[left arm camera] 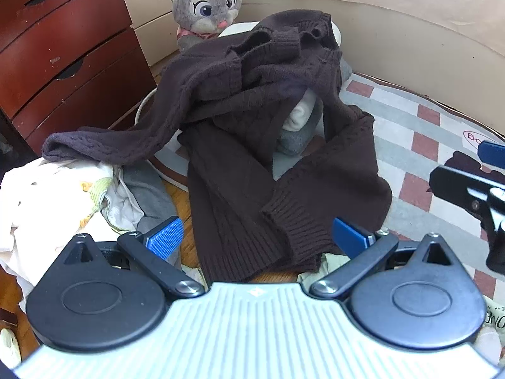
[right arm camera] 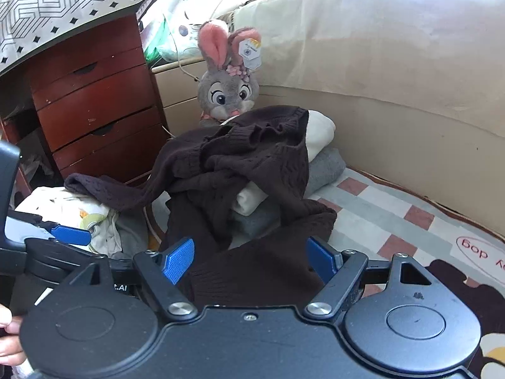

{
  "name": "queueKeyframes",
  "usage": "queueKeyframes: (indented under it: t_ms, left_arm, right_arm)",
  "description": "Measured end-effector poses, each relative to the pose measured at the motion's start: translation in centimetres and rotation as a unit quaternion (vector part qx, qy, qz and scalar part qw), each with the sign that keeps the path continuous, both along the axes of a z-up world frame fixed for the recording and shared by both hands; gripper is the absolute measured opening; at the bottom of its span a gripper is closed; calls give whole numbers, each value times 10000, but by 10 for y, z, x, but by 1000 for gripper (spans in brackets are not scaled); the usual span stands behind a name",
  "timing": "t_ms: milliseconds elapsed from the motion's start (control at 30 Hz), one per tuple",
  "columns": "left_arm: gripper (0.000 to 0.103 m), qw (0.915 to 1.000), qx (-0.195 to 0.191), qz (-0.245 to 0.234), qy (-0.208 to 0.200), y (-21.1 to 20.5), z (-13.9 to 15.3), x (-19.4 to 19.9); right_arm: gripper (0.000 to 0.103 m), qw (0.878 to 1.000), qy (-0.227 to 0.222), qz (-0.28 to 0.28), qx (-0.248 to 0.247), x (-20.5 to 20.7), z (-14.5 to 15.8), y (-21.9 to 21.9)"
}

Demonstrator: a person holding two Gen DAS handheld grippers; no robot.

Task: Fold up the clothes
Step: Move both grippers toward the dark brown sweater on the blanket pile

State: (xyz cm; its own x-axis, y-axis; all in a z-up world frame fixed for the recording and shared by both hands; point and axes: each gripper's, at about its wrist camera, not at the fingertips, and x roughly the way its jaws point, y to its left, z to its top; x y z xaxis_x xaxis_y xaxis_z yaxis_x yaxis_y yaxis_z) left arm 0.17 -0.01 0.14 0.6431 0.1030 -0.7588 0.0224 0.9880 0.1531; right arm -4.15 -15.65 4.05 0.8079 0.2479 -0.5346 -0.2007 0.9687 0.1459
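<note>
A dark brown knit sweater is being seen crumpled over a stack of folded clothes on the checked mat — a sleeve trailing onto white laundry; a plush rabbit behind — left gripper and right gripper being held spread, empty

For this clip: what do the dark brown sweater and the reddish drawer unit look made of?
Dark brown sweater: apparently knitted yarn, matte; ribbed cuffs and hem and cable-like texture show. Fibre type cannot be told.
Reddish drawer unit: probably wood or wood veneer with a semi-gloss reddish finish, chipped pale in spots.
</note>
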Motion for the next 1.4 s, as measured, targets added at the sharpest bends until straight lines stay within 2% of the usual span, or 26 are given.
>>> queueKeyframes:
  t_ms: [133, 300, 533, 833, 967, 1133, 1400]
  left_arm:
    - [103, 9999, -33, 17, -105, 0, 3, 0]
    - [103, 10000, -44, 46, -25, 0, -4, 0]
    - [103, 9996, -191, 106, 155, 1, 2, 9]
    - [103, 9988, -398, 106, 247, 5, -2, 9]
    - [103, 9988, -399, 81, 266, 6, -3, 9]
    - [103, 9986, -427, 29, 302, 6, -3, 10]
    - [103, 9985, -418, 27, 343, 8, -3, 10]
  right_arm:
    - [82, 10000, -25, -53, 46, 0, 0, 2]
    - [82, 9997, 23, -81, 234, 1, -1, -4]
    - [82, 9999, -16, -111, 90, 0, 3, -2]
    - [82, 9973, 141, -59, 713, 2, 8, -8]
    - [82, 9978, 164, -116, 628, 3, 7, -9]
    - [82, 9946, 456, -177, 910, 7, 0, -13]
    - [82, 9940, 521, -301, 918, 11, -1, -16]
